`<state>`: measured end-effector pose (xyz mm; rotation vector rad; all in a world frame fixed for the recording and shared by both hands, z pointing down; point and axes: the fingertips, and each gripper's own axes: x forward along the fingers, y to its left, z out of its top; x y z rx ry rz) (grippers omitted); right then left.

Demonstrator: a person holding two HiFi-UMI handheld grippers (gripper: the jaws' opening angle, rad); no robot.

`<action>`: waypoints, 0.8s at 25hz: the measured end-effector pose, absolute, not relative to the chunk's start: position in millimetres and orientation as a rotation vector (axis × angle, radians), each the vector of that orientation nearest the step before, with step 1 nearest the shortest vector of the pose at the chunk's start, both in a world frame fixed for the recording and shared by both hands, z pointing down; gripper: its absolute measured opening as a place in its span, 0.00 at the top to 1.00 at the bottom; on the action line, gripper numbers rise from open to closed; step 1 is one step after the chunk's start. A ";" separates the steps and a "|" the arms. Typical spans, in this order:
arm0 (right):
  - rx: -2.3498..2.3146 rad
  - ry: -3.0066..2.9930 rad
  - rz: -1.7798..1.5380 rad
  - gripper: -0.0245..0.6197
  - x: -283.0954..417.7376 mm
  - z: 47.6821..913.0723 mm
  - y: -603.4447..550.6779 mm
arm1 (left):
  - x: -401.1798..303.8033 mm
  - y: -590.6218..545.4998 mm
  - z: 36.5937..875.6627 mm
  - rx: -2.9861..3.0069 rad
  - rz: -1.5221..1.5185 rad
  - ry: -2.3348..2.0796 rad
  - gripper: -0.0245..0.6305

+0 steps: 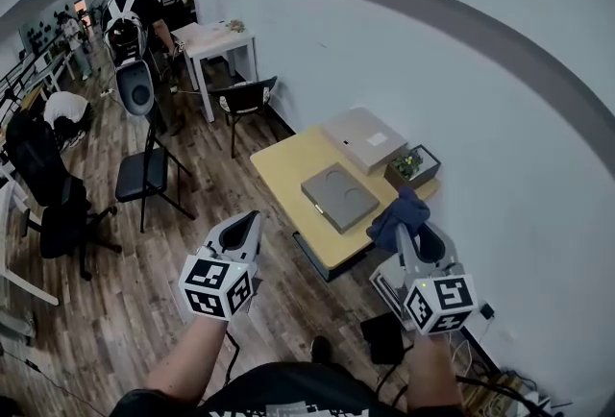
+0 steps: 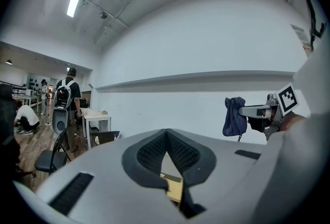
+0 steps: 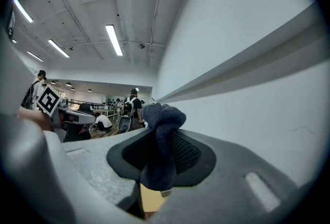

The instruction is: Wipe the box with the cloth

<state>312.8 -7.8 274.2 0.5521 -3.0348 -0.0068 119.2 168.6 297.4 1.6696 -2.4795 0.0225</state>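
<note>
So, right tongs [image 1: 411, 233] are clamped on the dark blue cloth [image 1: 401, 213], left tongs [image 1: 252, 219] pinched together, empty. Grey box [image 1: 338, 197] lies on the yellow worktop [image 1: 284, 165].

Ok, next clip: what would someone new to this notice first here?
The dark blue cloth stands out, bunched in the shut right claw and held up in front of the yellow table. On that table lie a flat grey box, a tan box behind it by the wall, and a small potted plant to the right. The left claw is shut on nothing, over the wood floor.
</note>
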 end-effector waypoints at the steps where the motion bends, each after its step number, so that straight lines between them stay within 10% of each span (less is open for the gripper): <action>1: 0.550 -3.030 -0.012 0.81 311.2 274.6 -15.1 | 119.6 160.6 295.0 1.677 0.033 -2.478 0.96; 20: 0.512 -3.015 0.063 0.81 277.0 307.2 -146.0 | 79.2 28.7 312.6 1.658 0.126 -2.468 0.96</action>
